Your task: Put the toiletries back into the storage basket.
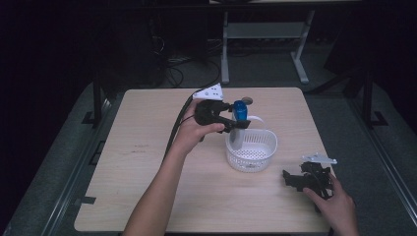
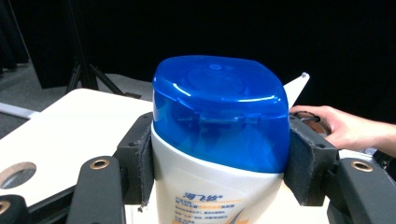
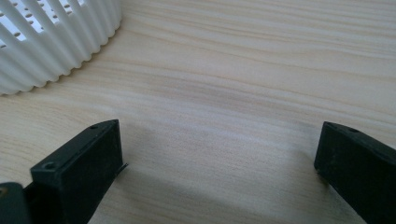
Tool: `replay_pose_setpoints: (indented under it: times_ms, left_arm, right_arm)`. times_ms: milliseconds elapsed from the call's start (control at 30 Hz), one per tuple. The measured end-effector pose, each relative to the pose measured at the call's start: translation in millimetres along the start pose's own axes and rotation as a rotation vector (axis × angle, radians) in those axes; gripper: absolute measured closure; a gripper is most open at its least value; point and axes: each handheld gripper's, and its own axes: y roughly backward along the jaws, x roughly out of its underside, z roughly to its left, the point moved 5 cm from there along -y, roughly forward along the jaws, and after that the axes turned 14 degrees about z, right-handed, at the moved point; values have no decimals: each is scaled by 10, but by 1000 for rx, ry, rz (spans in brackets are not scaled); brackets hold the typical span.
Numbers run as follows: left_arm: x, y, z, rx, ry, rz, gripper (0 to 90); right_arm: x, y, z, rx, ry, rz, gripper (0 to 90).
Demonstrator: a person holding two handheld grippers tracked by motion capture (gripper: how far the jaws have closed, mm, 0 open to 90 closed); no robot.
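a: where's the bottle (image 1: 239, 123)?

b: clamped in the left gripper (image 1: 231, 120), held upright with its base inside the white basket (image 1: 263, 147).

a: the other claw?

b: right gripper (image 1: 301, 179) rests on the table (image 1: 147, 162), jaws apart, holding nothing. next, probably lower and release.

Wooden table (image 1: 147, 162) bears a white slotted basket (image 1: 255, 157).

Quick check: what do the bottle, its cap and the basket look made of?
Bottle: opaque white plastic, smooth, with a printed label. Cap: translucent blue plastic, glossy, judging by its highlights. Basket: white plastic by the look of its moulded ribs and perforations, fairly matte. It sits on a tabletop with pale wood grain, possibly laminate.
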Motion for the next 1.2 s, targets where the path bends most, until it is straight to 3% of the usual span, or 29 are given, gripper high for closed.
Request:
replay_pose_setpoints:
  times_ms: [1200]
  left_arm:
    - [460,-286,73,11,20,32,367]
  right_arm:
    - [0,-1,0,0,0,0,5]
